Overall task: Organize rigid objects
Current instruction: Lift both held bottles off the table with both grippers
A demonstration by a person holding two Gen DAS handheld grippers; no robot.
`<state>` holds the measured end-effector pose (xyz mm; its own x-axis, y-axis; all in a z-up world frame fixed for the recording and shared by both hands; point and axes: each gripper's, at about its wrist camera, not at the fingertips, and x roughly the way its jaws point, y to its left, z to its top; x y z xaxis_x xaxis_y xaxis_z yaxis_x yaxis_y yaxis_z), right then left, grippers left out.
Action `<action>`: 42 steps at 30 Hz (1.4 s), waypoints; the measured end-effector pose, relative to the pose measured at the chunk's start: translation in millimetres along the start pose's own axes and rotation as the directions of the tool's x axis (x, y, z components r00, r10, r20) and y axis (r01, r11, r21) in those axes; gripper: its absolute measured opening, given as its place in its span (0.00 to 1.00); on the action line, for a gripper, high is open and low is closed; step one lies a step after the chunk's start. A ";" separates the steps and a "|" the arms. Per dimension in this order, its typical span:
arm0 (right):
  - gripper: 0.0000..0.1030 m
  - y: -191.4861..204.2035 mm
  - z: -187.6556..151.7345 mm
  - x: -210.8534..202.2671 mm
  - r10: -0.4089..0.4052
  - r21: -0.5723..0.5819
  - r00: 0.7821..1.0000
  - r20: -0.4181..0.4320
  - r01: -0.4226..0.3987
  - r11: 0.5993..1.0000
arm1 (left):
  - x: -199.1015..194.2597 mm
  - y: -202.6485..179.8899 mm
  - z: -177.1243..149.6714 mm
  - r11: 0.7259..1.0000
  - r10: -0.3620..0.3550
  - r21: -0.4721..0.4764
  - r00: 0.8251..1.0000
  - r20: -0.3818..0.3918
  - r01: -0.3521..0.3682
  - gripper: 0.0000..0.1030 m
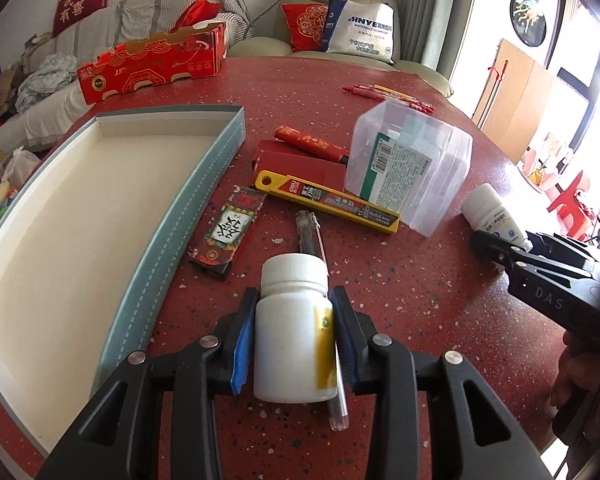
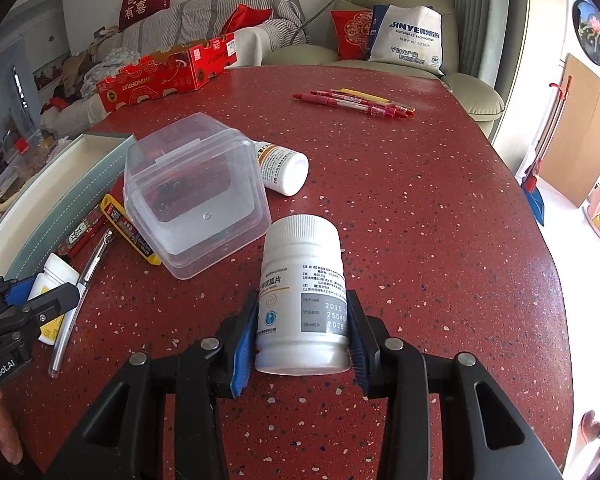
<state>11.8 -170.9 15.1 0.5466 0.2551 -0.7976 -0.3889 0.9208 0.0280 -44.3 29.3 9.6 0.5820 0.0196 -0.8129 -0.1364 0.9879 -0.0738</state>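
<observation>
A: Left gripper [image 1: 296, 332], nearest the lens: what is seen between the fingers [image 1: 242, 336]?

B: A white bottle with a yellow label [image 1: 292, 332] is clenched there, both blue pads pressed against its sides, cap pointing away. A clear pen [image 1: 320, 320] is seen lying on the red speckled desk [image 1: 440, 320] under and beside it, partly hidden.

A: And the right gripper [image 2: 302, 336]?

B: It is closed on a white bottle with a printed label [image 2: 304, 300], pads tight on both flanks, cap away from the camera. Whether the bottle's base is resting on the desk cannot be told.

A: Next out?

B: From the left wrist view, a dark playing-card pack [image 1: 228, 232] is noted just beside the wall of the open pale blue box [image 1: 204, 184], whose white interior is shown bare. A yellow blade case [image 1: 328, 200] lies past the pen, its far end against the upturned clear plastic container [image 1: 408, 168]. Red boxes [image 1: 296, 164] and a red tube [image 1: 312, 144] are stacked behind the case.

A: Farther?

B: A third white bottle [image 2: 282, 168] is seen on its side, touching the clear container, in the right wrist view. Red and yellow pens [image 2: 356, 102] are grouped well apart toward the far edge. A red carton [image 2: 168, 74] sits at the far left corner. Beyond the desk, a sofa with red cushions [image 2: 350, 34] and a white bag [image 2: 410, 38] is recorded.
</observation>
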 end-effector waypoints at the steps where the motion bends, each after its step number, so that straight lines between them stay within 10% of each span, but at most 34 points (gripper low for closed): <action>1: 0.40 1.1 -2.0 -0.9 -0.001 0.004 1.000 -0.001 0.001 1.000 | -0.7 -7.2 -2.4 0.998 0.039 0.045 0.999 0.020 -0.040 0.38; 27: 0.40 12.4 -26.9 -19.4 -0.033 0.059 0.999 0.028 0.032 0.998 | -3.0 -7.2 -7.0 0.997 0.070 0.033 0.995 0.070 -0.072 0.37; 36: 0.40 39.0 -26.1 -40.0 0.128 0.021 0.986 0.108 -0.131 0.991 | -25.7 -14.4 3.4 0.996 0.022 0.080 0.989 0.145 -0.033 0.36; 42: 0.40 63.2 -24.1 -40.0 0.103 -0.031 0.989 0.110 -0.100 0.994 | -21.1 -13.2 0.4 0.996 0.049 0.067 0.993 0.106 -0.056 0.36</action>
<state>-52.6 -130.0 34.3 0.5815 0.3797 -0.7195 -0.4648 0.8809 0.0892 -54.4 15.9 27.9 0.6561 0.0841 -0.7499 -0.1145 0.9934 0.0113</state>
